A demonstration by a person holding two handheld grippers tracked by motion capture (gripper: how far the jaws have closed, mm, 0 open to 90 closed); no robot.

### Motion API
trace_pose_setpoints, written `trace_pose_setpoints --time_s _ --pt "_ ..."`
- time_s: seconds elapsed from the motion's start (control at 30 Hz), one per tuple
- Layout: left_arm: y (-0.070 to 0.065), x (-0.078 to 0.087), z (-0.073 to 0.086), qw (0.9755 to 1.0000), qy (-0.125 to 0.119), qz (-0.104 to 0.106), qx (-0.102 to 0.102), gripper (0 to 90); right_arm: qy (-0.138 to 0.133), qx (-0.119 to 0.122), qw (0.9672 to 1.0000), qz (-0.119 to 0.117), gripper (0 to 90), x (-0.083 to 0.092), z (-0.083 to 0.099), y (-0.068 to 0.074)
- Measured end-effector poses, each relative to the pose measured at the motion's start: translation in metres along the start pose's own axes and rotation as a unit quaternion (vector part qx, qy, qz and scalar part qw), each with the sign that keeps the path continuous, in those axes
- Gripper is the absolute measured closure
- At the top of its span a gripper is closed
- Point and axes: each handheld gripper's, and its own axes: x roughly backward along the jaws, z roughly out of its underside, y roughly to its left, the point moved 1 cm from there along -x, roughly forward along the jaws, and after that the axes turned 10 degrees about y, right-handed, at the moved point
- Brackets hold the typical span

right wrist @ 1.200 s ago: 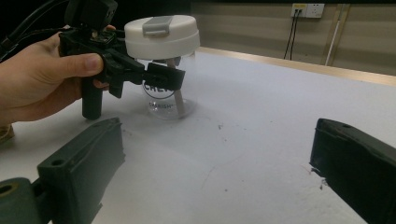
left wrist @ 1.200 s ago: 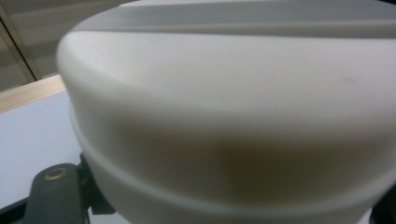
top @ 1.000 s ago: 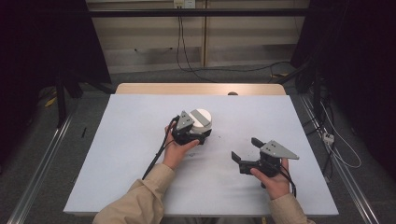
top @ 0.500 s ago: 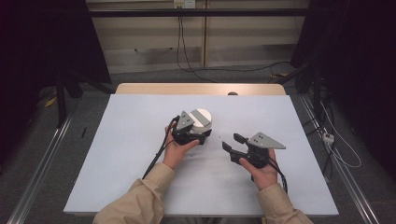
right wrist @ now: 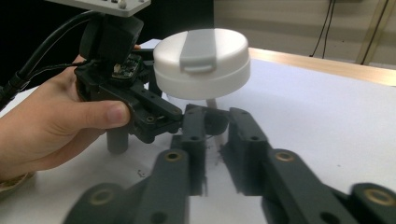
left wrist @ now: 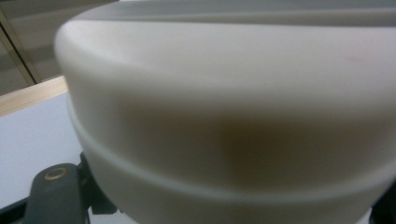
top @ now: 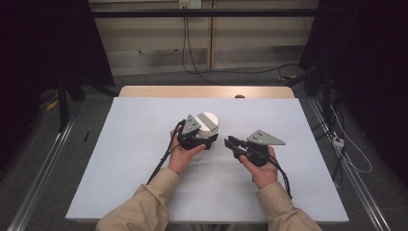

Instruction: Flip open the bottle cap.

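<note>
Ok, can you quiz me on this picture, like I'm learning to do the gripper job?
1. What is the left gripper shut on?
A. a white round thing
B. a blue cup
C. a spoon
2. True or false: the white round thing is at the far left edge of the table.
3. Fill in: the tab on top of the white round thing is coloured ____.

Key: 1 A. 2 false, it is near the middle of the table. 3 grey.
</note>
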Motion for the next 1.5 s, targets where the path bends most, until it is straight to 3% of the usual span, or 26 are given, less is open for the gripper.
trace_pose_setpoints --time_s 0.2,0.9,1.5 --pt "-0.001 0.0 0.0 1.0 0.001 -0.001 -0.003 18.7 0.006 -0.002 0.9999 -0.011 90.0 -0.008 -0.005 0.003" --pt "-0.001 -0.001 0.0 1.0 0.002 -0.001 -0.004 18.7 0.02 0.009 0.9997 0.001 90.0 -0.035 -0.021 0.005" --pt "-0.002 -0.001 0.0 1.0 0.003 -0.006 -0.005 18.7 0.005 0.017 0.9998 -0.003 90.0 -0.035 -0.033 0.01"
